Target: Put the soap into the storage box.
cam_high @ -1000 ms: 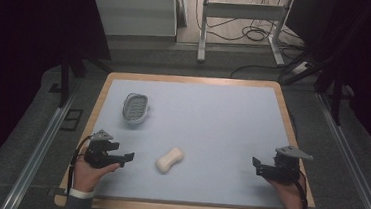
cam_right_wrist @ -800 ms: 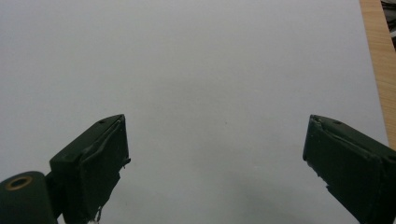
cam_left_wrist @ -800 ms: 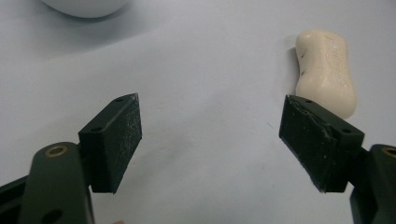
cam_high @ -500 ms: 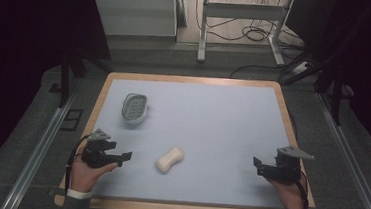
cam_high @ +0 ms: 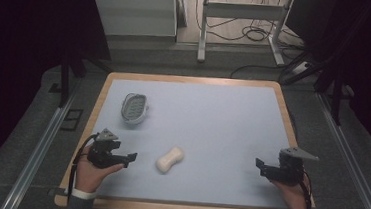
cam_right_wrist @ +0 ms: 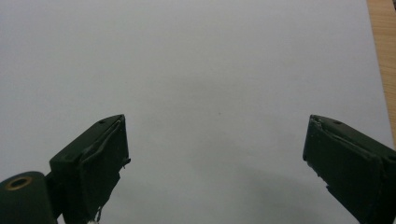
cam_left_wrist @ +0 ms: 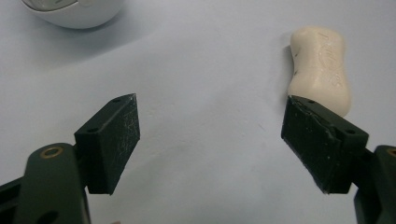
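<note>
Table [cam_high: 214, 94]: pale blue top in a wooden frame, the largest item, the bed on which everything I work with lies.

Soap dish [cam_high: 135, 108]: white oval with a ribbed green insert, standing toward the far left of the table, well apart from my hands; I judge it the place the soap is meant for.

My right tongs [cam_high: 260, 165]: held low near the right edge, jaws wide apart with only bare tabletop between them, parked out of the way.

My left tongs [cam_high: 131, 157]: held level just above the table at the near left, pointing at the soap. The jaws have just been opening and now stand wide with nothing between them, wide enough, I judge, to take the bar.

Bar of soap [cam_high: 170, 159]: cream, waisted, lying flat near the table's front middle, just beyond my left tongs; in the left gripper view it [cam_left_wrist: 320, 65] lies by one jaw tip, off to that side, so I must swing across before closing.
</note>
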`<state>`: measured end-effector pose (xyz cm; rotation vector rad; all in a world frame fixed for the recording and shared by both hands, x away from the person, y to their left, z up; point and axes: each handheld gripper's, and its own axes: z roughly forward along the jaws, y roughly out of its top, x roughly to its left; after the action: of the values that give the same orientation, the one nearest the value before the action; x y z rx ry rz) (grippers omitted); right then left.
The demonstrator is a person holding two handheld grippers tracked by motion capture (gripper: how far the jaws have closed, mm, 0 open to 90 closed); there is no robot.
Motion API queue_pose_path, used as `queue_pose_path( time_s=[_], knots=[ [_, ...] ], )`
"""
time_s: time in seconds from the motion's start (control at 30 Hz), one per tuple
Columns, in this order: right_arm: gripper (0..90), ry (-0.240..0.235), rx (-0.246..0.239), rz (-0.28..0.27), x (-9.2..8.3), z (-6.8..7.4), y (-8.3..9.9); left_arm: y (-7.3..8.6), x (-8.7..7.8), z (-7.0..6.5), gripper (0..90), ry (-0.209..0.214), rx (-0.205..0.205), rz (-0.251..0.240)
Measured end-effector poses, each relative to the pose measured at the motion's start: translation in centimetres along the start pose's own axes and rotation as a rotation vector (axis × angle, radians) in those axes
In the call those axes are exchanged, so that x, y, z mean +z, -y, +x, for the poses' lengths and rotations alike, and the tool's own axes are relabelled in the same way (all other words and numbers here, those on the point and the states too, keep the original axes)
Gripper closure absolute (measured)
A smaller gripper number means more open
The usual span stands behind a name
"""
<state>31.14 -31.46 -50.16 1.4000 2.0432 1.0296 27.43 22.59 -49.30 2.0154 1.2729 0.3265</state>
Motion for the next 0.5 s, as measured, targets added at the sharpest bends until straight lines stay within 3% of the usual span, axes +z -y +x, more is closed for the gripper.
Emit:
queue_pose_path(
  time_s=[0.5],
  knots=[
    [6.4, 0.004, -0.012, -0.006, -0.2, -0.2, 0.1, -2.0, -0.9, -0.8, 18.1, -0.002, 0.044, -0.001]
  ],
)
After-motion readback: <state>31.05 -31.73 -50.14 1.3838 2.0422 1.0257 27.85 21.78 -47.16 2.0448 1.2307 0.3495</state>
